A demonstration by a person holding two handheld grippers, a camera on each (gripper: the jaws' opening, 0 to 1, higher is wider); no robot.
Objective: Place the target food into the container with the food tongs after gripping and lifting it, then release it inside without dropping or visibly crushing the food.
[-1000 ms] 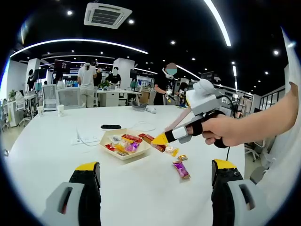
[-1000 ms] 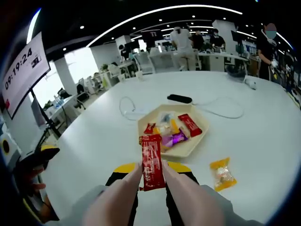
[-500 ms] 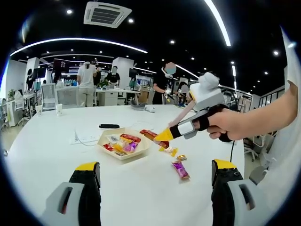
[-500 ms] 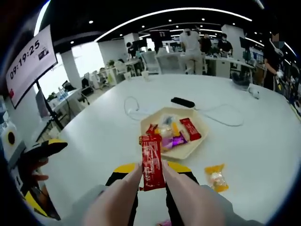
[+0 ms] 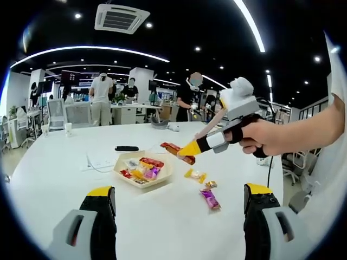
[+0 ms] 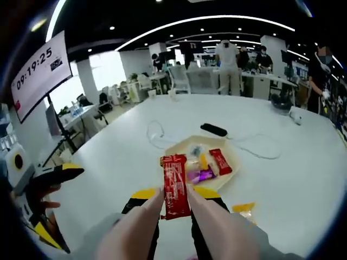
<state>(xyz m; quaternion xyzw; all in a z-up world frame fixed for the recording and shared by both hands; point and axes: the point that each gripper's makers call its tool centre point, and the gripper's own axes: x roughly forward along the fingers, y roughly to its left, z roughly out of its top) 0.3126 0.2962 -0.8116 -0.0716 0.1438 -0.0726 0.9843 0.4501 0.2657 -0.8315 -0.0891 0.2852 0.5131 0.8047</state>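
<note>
White table [image 5: 54, 179], black remote [image 6: 213, 130], white cable [image 6: 154, 135], clock screen [image 6: 38, 76], standing people [image 5: 101, 92]

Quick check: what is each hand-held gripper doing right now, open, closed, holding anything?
Left hand-held gripper: open, holding nothing.
Right hand-held gripper: shut on the red snack packet, lifted above the table near the tray.

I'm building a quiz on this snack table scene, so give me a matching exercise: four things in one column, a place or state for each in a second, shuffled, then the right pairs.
Things:
1. red snack packet
2. purple candy
3. black remote
4. left claw

Places or states:
A. lying on the table beyond the tray
B. open, holding nothing
C. gripped by the tongs in the right claw, up above the table
D. lying on the table outside the tray, on the nearer side

Pairs: 1-C, 2-D, 3-A, 4-B
</note>
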